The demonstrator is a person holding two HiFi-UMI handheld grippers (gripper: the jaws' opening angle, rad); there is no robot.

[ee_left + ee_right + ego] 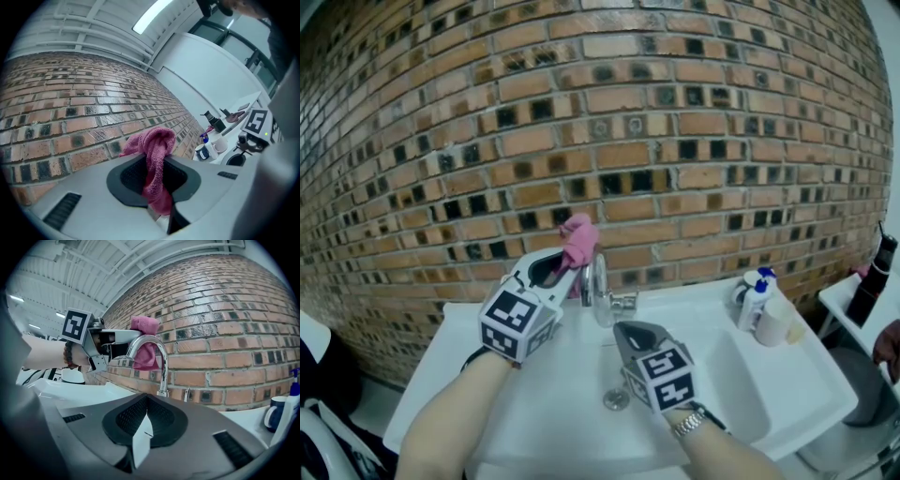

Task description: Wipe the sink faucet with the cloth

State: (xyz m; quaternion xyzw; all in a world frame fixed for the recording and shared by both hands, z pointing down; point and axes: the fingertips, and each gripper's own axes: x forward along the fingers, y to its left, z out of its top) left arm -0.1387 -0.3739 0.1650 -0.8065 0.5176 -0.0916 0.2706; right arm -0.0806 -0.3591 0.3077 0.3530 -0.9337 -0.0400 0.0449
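Left gripper is pinching the pink cloth between its jaws, holding it right at the arch of the chrome faucet. Right gripper is hanging empty with its jaws pressed together, low over the white sink near the drain. Farther off, a blue-capped spray bottle is standing on the sink's right ledge. A brick wall is rising behind, and a strip light is glowing overhead.
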